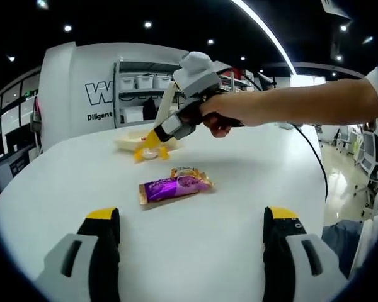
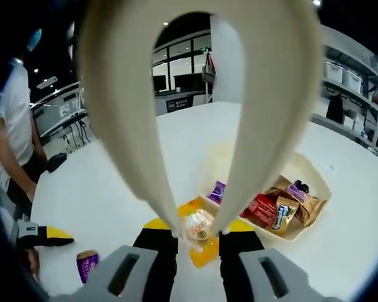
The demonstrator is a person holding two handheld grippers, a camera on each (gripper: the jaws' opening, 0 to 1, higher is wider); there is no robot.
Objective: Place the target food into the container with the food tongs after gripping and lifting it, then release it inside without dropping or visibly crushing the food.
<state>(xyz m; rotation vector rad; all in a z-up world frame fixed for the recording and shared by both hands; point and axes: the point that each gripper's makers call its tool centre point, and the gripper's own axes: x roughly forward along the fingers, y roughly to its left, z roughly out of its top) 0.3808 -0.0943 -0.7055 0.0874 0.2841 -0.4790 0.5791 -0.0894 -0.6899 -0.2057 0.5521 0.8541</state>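
Right gripper point(image 2: 198, 242) is squeezing the tongs point(image 2: 195, 126), whose tips are pinching a wrapped sweet point(image 2: 197, 226), seemingly just short of the tray point(image 2: 315, 179) of snacks ahead-right. Left gripper point(image 1: 192, 236) is waiting spread wide, a purple packet point(image 1: 175, 187) lying crosswise ahead.

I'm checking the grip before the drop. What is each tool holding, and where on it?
The right tool clamps the cream food tongs by both arms; the tongs' yellow tips pinch a small wrapped candy at its sides. The left tool holds nothing.
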